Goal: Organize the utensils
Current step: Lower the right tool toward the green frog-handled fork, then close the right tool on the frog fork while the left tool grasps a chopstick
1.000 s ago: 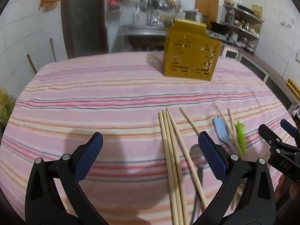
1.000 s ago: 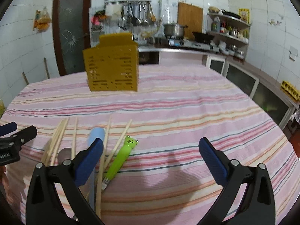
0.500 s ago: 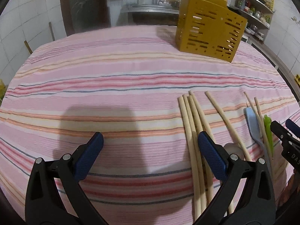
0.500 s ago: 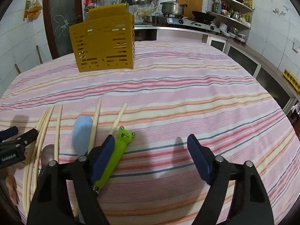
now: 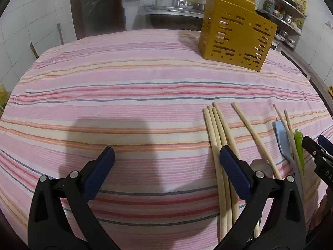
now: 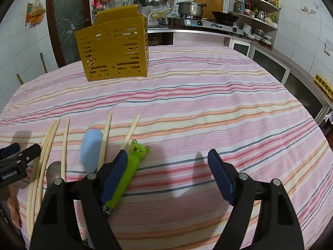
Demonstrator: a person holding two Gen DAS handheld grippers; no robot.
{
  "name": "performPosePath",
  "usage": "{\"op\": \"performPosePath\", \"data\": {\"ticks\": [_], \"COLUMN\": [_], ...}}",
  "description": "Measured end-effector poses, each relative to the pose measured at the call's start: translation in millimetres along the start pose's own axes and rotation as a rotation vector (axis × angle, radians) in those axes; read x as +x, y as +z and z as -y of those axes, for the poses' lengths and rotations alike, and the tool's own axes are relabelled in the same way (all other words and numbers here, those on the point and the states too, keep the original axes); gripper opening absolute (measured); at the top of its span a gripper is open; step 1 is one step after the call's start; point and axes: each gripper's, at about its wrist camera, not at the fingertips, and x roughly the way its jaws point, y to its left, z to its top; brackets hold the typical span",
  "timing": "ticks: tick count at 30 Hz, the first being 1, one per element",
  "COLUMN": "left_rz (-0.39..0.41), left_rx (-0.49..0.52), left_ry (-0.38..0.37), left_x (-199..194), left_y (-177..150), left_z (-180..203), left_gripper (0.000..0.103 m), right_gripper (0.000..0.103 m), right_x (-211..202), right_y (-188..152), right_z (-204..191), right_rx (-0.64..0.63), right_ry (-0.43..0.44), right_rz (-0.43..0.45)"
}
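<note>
We hold two black tools with dark blue pads above a table (image 5: pixel 124 87) that is covered with a pink striped cloth. Our left tool (image 5: pixel 166 162) has its jaws spread wide and grips nothing; its right pad (image 5: pixel 235 173) hangs over a bundle of pale wooden chopsticks (image 5: pixel 216 129) that lie close together on the cloth. Our right tool (image 6: pixel 167 166) is also spread wide and holds nothing. Its left pad (image 6: pixel 114 175) is just beside the green plastic utensil handle with a frog face (image 6: pixel 133 162), partly covering it in the right wrist view; we cannot tell if they touch.

Between the bundle and the frog handle lie more utensils: a single wooden chopstick (image 5: pixel 254 133), a light blue plastic spoon (image 6: pixel 90 148), two more thin wooden chopsticks (image 6: pixel 105 139) crossing beside the blue spoon, and a round metal spoon bowl (image 5: pixel 262 166) near the front, half hidden by our left tool. All of them point roughly away from us.

The yellow plastic utensil basket with slotted walls (image 6: pixel 114 50) stands upright at the far side of the table, well apart from the utensils. Behind it we see a kitchen counter with a steel pot (image 6: pixel 190 8) on a stove.
</note>
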Motion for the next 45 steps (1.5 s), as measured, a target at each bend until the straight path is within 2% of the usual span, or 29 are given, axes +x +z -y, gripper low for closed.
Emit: {"op": "performPosePath", "data": {"ticks": [5,9,17,23,32,35,45], "left_rz": [-0.005,-0.007,-0.011,-0.013,-0.023,-0.031,-0.037], "left_rx": [-0.001,0.001,0.018,0.012,0.017,0.018,0.022], "left_ry": [-0.002,0.003,0.014,0.014,0.011,0.02,0.045], "left_x": [1,0,0,-2,1,3,3], "left_y": [0,-1,0,-3,2,4,3], "left_z": [-2,-4,3,-1,2,4,0], "left_gripper": [0.098,0.098,0.098,0.098,0.098,0.098,0.097], "right_gripper": [0.078,0.073,0.073,0.067,0.04,0.027,0.019], "right_x": [-1,1,2,4,18,20,30], "right_y": [1,-1,-3,-5,4,8,23], "right_z": [-3,-6,-7,-10,-18,-22,-23], "right_rx": [-0.004,0.008,0.033,0.044,0.064,0.042,-0.044], "right_ry": [0.002,0.03,0.032,0.039,0.038,0.043,0.08], "right_rz": [-0.016,-0.042,-0.061,-0.075,-0.124,-0.135,-0.15]}}
